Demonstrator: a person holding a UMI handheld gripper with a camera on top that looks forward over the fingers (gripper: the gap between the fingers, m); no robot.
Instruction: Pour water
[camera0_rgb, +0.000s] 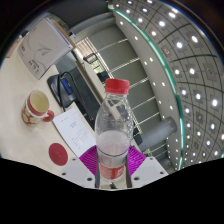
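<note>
The bench (25, 100) is white and lies off to one side, seen at a steep tilt, well apart from the tongs. On it sit a pale box (40, 48) at the far end, a dark item (62, 88) I cannot identify, a white sheet (78, 130), a cup (38, 106) with a red-patterned outside and a pale inside, and, nearest the tongs, a red disc (58, 154) that may be a lid or coaster.

The bottle (115, 130) is clear plastic with a red cap (118, 86) and a pink label band low on its body. It stands between the fingers of the tongs (113, 176), lifted clear of the bench, with ceiling lights behind it. The tongs look closed on its lower body, both magenta pads (97, 163) lying against the label zone.

The bottle's long axis runs straight away from the tongs, cap at the far end, leaning slightly toward the side away from the cup. 1 cap is on, so nothing can pour yet, as far as I can judge.

Handling, by my estimate: thin walls that flex under a hard squeeze, a smooth surface that may slip, and moderate weight if water is inside; the level is hard to read. A hold at the label band, low on the body, seems sound, though tipping will swing the heavy end.
</note>
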